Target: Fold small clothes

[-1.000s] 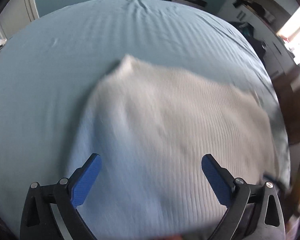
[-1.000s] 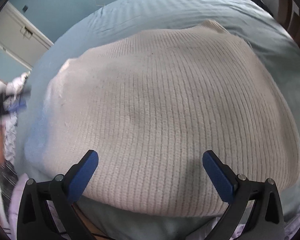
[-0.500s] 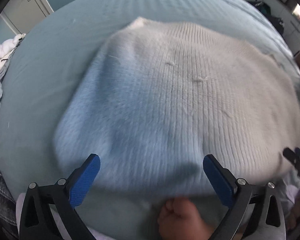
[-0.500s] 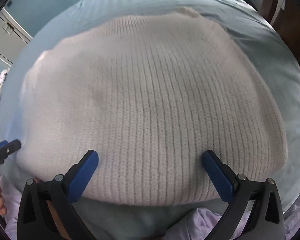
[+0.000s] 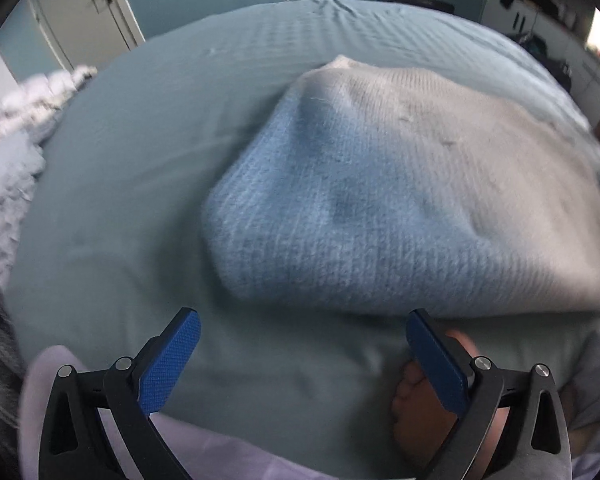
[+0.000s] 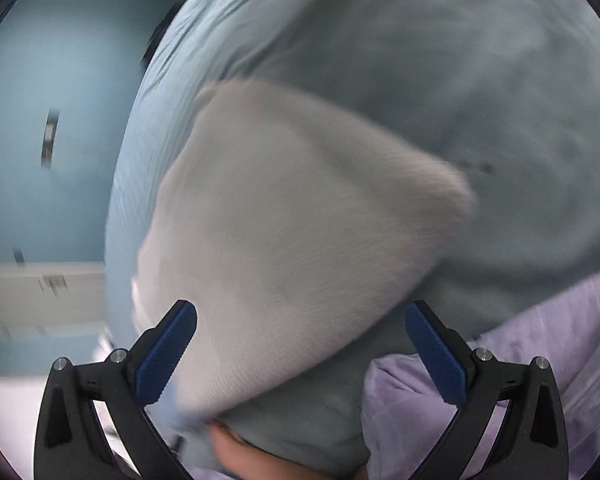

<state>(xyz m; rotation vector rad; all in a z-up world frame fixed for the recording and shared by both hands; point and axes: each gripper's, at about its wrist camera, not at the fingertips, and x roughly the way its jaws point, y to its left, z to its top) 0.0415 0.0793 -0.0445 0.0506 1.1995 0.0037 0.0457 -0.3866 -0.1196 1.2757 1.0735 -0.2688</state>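
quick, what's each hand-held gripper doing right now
Left hand-held gripper: open, holding nothing, just short of the sweater.
Right hand-held gripper: open, sweater between its fingers but not clamped.

Blurry, prob. folded knit (image 5: 399,208) on bedsheet (image 5: 140,160)

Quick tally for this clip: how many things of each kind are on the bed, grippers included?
Knit garments: 1, the cream sweater lying on the blue-green bedsheet
Lilac cloths: 1, the lilac fabric at the near edge
White crumpled bedding: 1, the white bedding at the left edge
Grippers: 2, left gripper and right gripper, both open and empty
Total: 5
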